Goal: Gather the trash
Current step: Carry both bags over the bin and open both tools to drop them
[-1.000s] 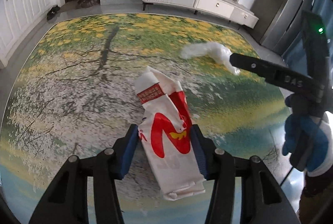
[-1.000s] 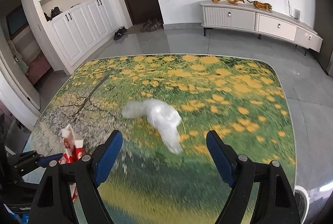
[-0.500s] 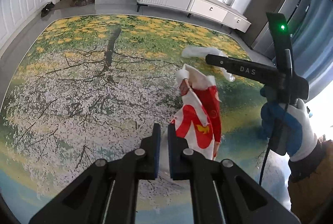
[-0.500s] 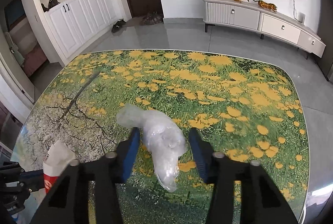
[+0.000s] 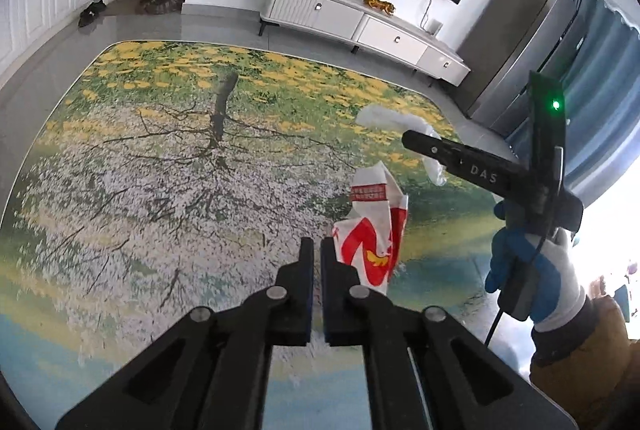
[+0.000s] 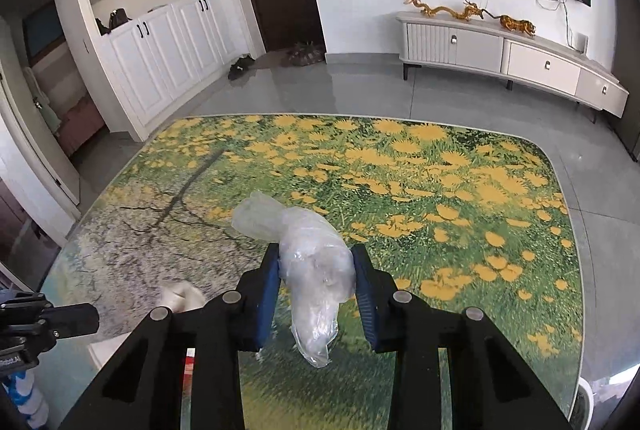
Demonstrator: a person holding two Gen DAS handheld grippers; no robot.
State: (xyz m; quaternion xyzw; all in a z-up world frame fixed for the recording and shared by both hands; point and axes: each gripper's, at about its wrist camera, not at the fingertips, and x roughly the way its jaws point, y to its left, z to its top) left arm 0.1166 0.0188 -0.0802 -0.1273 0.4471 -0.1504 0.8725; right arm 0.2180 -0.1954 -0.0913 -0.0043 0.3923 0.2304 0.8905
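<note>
Left gripper [image 5: 316,250] pinched together on a crumpled red-and-white paper wrapper [image 5: 372,230], lifted near the glossy tabletop's [image 6: 460,190] right edge. Right gripper [image 6: 316,262] clamped on a translucent crinkled plastic bag [image 6: 312,262].

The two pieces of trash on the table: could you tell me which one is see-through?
The clear plastic bag, crumpled and squeezed between the right gripper pads. The other piece, the paper wrapper beside the left gripper, is opaque white with red print.

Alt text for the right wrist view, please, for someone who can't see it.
The right tool is shut on a crumpled clear plastic bag, held over a table printed with yellow flowers. The left tool shows at the left edge.
</note>
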